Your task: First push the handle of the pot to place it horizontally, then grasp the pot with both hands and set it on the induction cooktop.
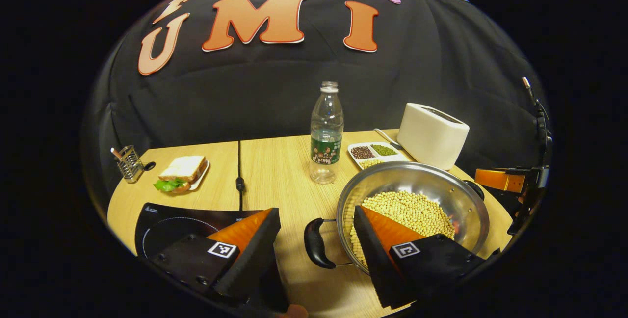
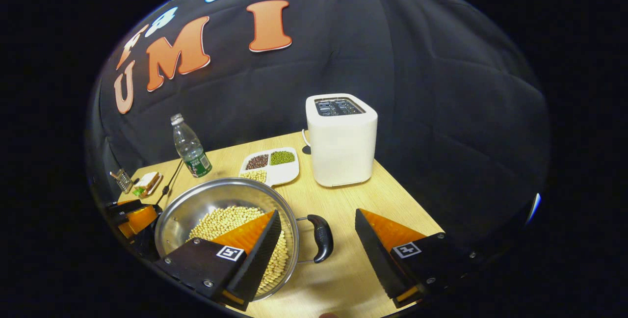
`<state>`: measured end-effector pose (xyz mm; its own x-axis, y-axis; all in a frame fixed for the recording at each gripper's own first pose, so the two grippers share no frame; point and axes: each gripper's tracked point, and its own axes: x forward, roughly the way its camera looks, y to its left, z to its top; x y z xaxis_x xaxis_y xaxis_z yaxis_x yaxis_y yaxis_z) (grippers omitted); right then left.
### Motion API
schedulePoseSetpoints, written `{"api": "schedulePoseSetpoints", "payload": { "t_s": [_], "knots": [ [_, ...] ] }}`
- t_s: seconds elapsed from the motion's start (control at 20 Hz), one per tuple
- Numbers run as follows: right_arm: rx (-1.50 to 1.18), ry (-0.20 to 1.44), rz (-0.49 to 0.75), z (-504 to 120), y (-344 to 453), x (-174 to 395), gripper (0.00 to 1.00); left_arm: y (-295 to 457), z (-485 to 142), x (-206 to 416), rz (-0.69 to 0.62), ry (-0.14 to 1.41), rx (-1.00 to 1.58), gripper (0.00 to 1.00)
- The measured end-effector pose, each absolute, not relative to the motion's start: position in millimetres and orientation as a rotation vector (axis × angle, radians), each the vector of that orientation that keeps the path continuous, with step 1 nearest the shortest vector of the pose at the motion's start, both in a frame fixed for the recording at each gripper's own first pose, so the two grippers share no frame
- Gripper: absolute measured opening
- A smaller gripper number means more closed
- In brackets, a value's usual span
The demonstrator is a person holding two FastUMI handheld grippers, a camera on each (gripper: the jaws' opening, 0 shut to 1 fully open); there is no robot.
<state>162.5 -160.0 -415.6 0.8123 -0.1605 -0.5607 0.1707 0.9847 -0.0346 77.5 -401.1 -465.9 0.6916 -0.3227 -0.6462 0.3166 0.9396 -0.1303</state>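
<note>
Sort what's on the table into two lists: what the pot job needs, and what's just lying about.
Needed:
pot of beans
its left handle
its right handle
induction cooktop
left tool, open around the left handle
right tool, open around the right handle

Lying about:
water bottle
toaster
divided dish
sandwich
wire caddy

Both views are dim around the rim and brightest at centre, lit from above. The pot (image 1: 431, 185) shows glare on its inner wall toward 12 o'clock. Fisheye bending curves the table (image 1: 279, 166) edge from 8 to 4 o'clock. Focus stays sharp; shadows are soft.
</note>
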Motion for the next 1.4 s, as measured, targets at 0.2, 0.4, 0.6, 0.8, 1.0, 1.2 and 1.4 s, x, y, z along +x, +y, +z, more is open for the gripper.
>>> {"api": "schedulePoseSetpoints", "payload": {
  "t_s": [0.2,0.4,0.6,0.8,1.0,1.2,1.4],
  "knots": [
    [-0.001,0.646,-0.185,-441,-161,174,0.95,-411,-485,82,-0.369,0.759,0.015,0.99],
    [0.019,0.706,-0.176,-464,-161,178,0.95,-417,-505,80,-0.383,0.814,0.032,0.99],
    [0.054,0.751,-0.159,-480,-155,180,0.95,-426,-517,83,-0.413,0.839,0.033,0.99],
    [0.079,0.774,-0.140,-488,-149,180,0.77,-421,-524,88,-0.401,0.859,0.064,0.84],
    [0.119,0.783,-0.161,-487,-147,175,0.65,-419,-525,86,-0.369,0.885,0.058,0.69],
    [0.133,0.791,-0.174,-475,-145,158,0.60,-418,-524,71,-0.360,0.953,0.021,0.66],
    [0.156,0.766,-0.168,-446,-132,148,0.60,-398,-490,61,-0.355,0.921,0.012,0.64]
  ]
}}
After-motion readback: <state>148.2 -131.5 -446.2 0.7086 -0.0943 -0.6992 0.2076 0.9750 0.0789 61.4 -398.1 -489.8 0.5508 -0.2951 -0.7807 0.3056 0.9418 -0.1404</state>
